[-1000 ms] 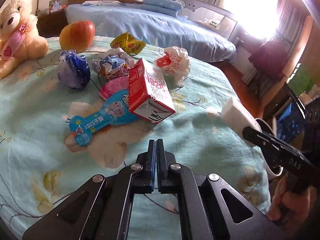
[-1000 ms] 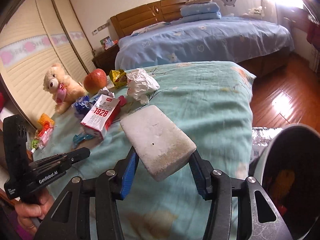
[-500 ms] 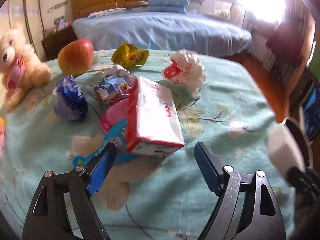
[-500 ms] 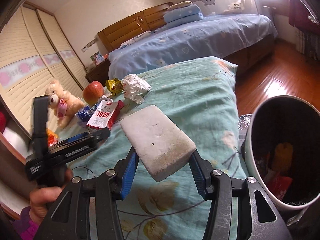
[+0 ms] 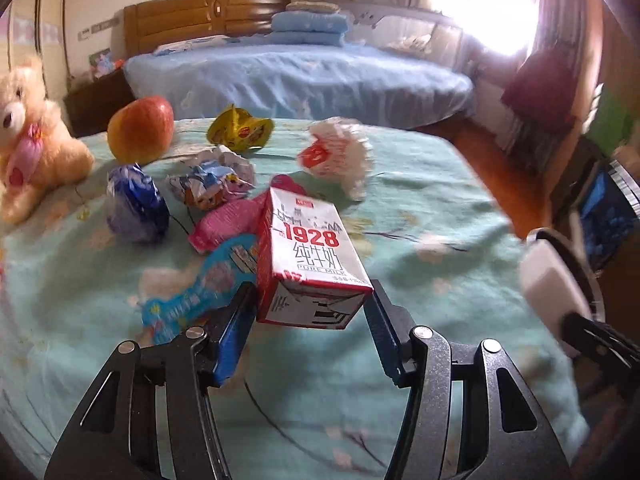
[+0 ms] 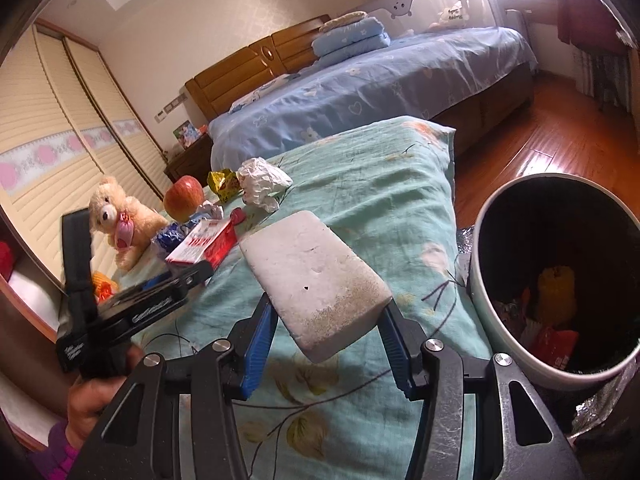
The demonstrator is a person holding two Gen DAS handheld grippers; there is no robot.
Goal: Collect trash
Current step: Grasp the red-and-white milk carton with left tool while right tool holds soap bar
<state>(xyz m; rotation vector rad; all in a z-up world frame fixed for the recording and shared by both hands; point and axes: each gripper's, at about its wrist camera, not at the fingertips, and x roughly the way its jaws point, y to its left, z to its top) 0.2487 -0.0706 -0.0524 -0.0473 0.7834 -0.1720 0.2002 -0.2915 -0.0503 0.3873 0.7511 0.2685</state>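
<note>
A red and white milk carton (image 5: pixel 312 256) lies on the green floral cover (image 5: pixel 400 208). My left gripper (image 5: pixel 310 292) is closing its jaws on the carton's near end, and both blue pads touch its sides. More trash lies behind: a blue bone-shaped pack (image 5: pixel 200 284), a pink wrapper (image 5: pixel 228 220), a blue wrapper (image 5: pixel 136 204), a crumpled cartoon wrapper (image 5: pixel 212 178), a yellow wrapper (image 5: pixel 240 130) and a white and red wrapper (image 5: pixel 338 152). My right gripper (image 6: pixel 328 304) is shut on a white foam block (image 6: pixel 316 276), held near the white bin (image 6: pixel 480 280).
An apple (image 5: pixel 140 128) and a teddy bear (image 5: pixel 28 140) sit at the far left of the cover. The bin holds yellow and red rubbish. A blue bed (image 6: pixel 380 88) stands behind, with wooden floor (image 6: pixel 560 136) to the right.
My left gripper went from shut to wide open, moved up to the milk carton and now closes around its near end. The right gripper swung the foam block toward the bin.
</note>
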